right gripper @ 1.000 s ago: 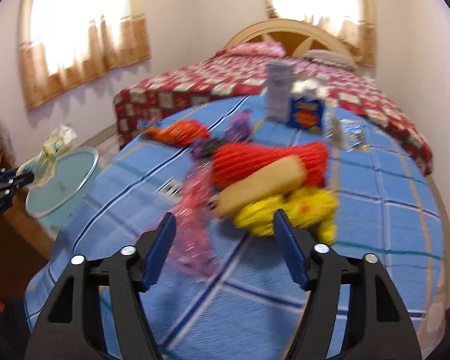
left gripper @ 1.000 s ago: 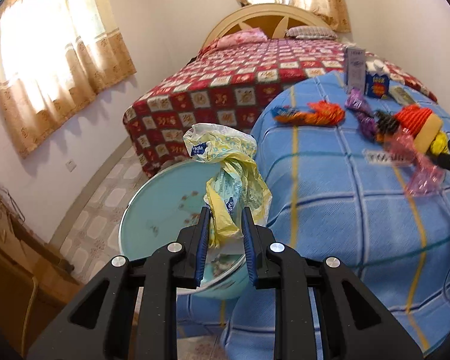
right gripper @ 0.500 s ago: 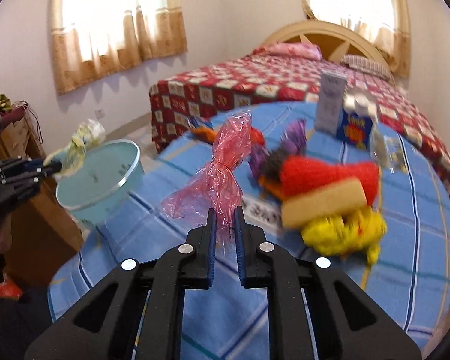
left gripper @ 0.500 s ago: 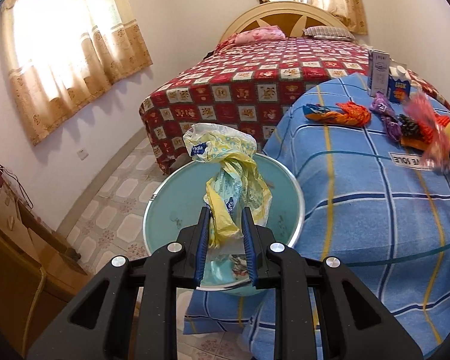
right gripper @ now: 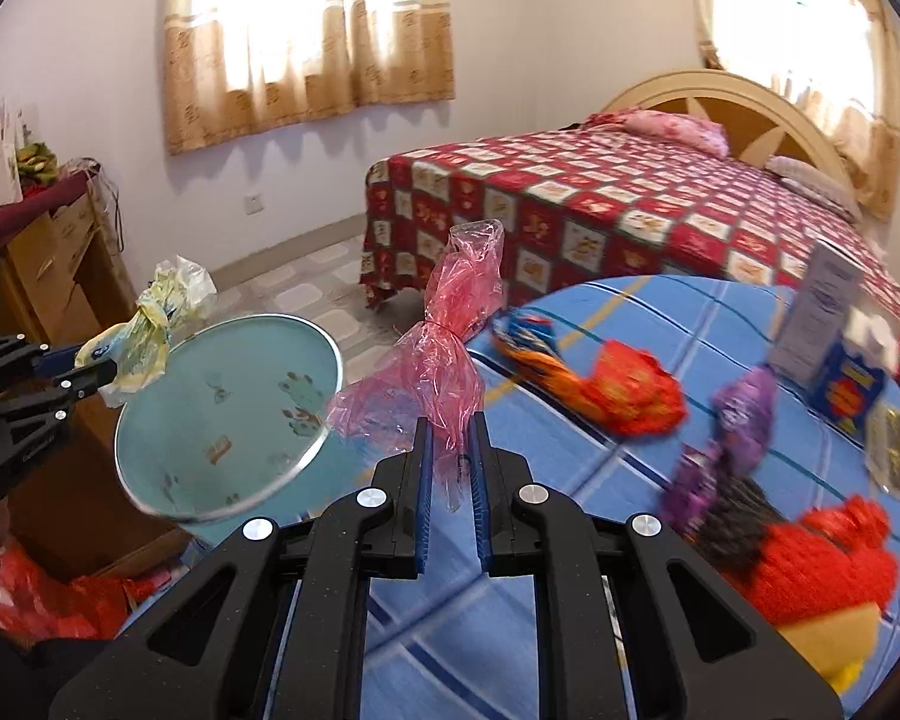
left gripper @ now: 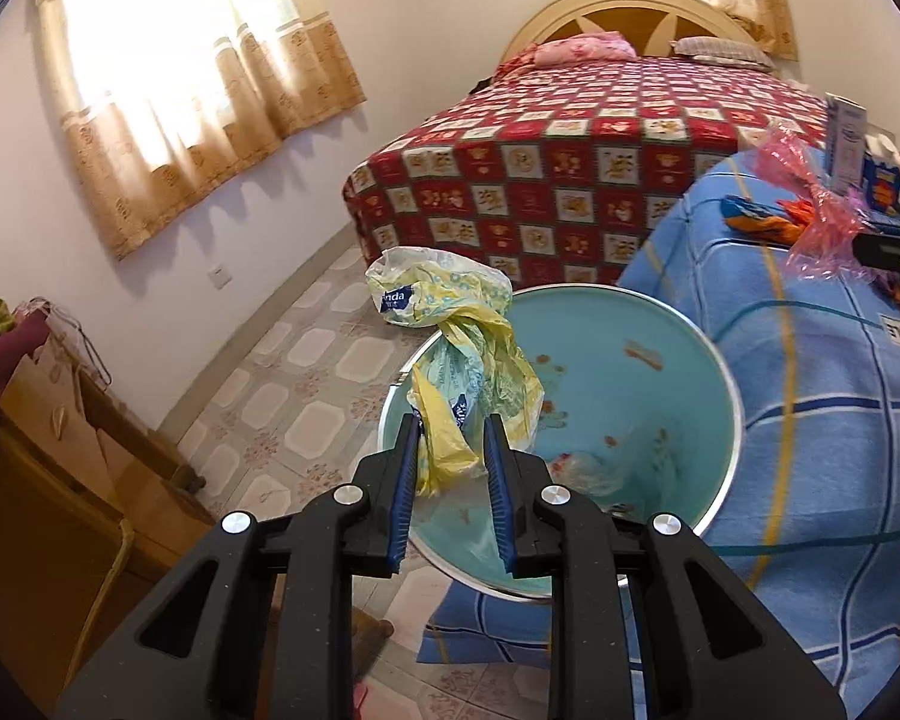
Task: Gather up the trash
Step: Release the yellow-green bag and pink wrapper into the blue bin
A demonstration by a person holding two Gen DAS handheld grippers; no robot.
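Now, through the left wrist camera, my left gripper (left gripper: 450, 450) clenches a crumpled yellow and pale-green plastic wrapper (left gripper: 456, 354) above the near left rim of the round light-blue metal bin (left gripper: 600, 396). Through the right wrist camera, my right gripper (right gripper: 450, 450) pinches a twisted pink cellophane bag (right gripper: 444, 354), raised just right of the bin, over the blue checked tablecloth (right gripper: 570, 480).

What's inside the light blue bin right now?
The round light blue bin holds one crumpled clear plastic wrapper near its bottom, plus printed marks on its walls. The yellow-green plastic bag in the left gripper hides part of its interior.
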